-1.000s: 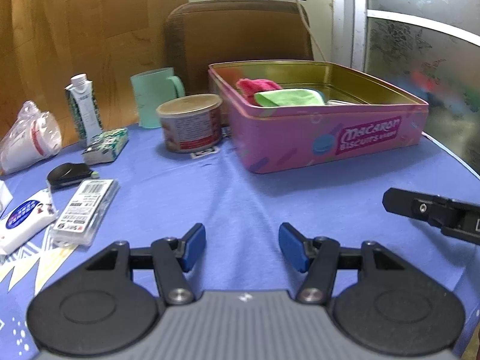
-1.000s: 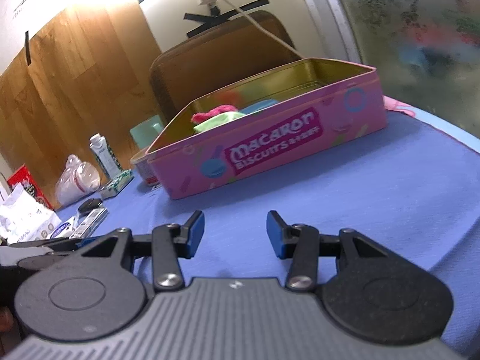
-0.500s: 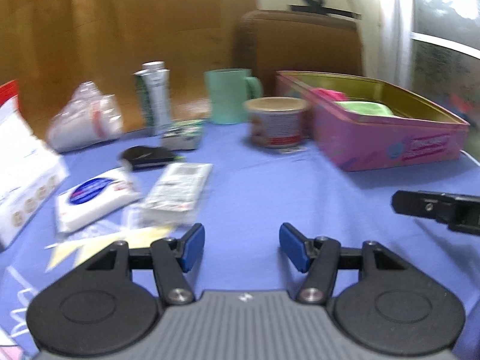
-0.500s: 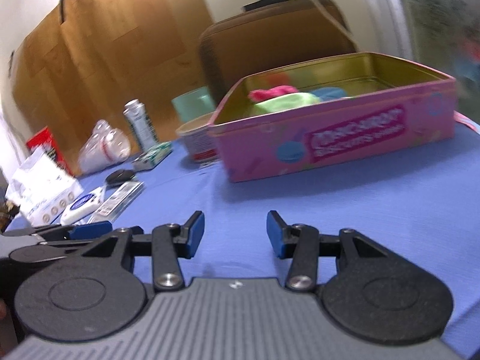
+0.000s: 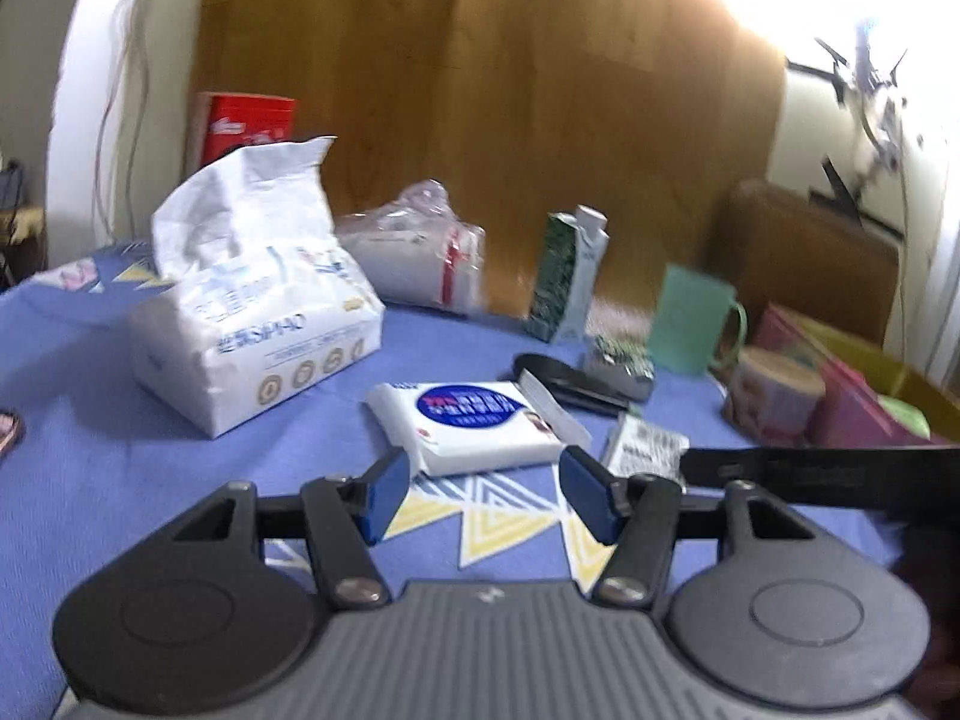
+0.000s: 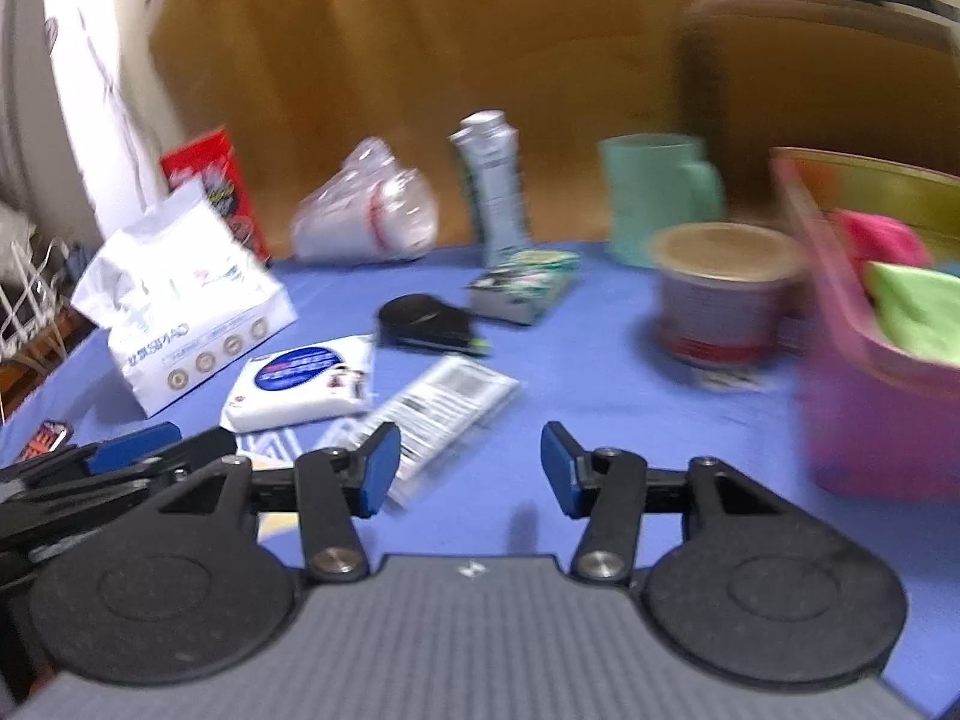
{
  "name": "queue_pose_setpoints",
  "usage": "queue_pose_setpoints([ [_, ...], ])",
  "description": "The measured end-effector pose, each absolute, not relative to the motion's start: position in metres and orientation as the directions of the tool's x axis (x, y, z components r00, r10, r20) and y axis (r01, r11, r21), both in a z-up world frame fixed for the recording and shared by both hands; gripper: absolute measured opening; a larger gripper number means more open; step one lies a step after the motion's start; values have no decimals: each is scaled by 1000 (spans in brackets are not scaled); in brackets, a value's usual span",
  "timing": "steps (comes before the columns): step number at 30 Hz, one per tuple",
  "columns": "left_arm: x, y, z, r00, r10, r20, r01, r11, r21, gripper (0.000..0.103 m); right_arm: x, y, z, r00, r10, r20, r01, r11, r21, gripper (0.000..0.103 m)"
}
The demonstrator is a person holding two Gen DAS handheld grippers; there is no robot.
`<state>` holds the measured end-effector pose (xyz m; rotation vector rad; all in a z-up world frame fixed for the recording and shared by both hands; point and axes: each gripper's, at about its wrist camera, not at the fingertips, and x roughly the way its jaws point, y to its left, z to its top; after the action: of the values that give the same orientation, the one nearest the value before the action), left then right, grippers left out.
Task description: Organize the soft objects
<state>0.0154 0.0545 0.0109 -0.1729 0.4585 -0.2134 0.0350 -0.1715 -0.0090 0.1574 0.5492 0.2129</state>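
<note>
Step in hand: a swing toward the clutter at the left of the counter (image 5: 120, 450) is judged to be under way, with a next soft object to be picked; both views are blurred.
Left gripper (image 5: 483, 495): its jaws are seen apart with nothing between them, held low over the blue cloth, just short of the wipes pack (image 5: 468, 426).
Right gripper (image 6: 467, 468): its jaws have just been opening and are seen apart, empty; the flat barcode packet (image 6: 438, 405) is seen just beyond its left jaw.
Task's thing, nearest: the wipes pack is found at centre frame in the left wrist view and at lower left of centre in the right wrist view, lying flat.
Task's thing, larger: the tissue pack (image 5: 252, 324) is placed at the left of the frame, its torn top standing up.
Destination: the pink tin (image 6: 870, 360) is seen at the right edge, with pink and green cloths (image 6: 912, 306) already inside.
Handling: the wipes pack is judged light, squashy and slick in its film; a grip across its short sides is advised. The tissue pack is expected to be bulky, light and easily crushed, so its lower body is to be taken, not the loose top.
Risk: the mouse (image 6: 429, 324) and the packet could be nudged.
</note>
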Motion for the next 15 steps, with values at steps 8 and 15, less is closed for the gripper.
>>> queue_pose_setpoints([
  [8,15,49,10,874,-255,-413,189,963,-194,58,87,-147,-18,794,216,-568,-135,974,181,81],
  [15,16,46,10,868,-257,-424,196,963,-183,60,75,-151,-17,790,236,-566,-203,972,122,66],
])
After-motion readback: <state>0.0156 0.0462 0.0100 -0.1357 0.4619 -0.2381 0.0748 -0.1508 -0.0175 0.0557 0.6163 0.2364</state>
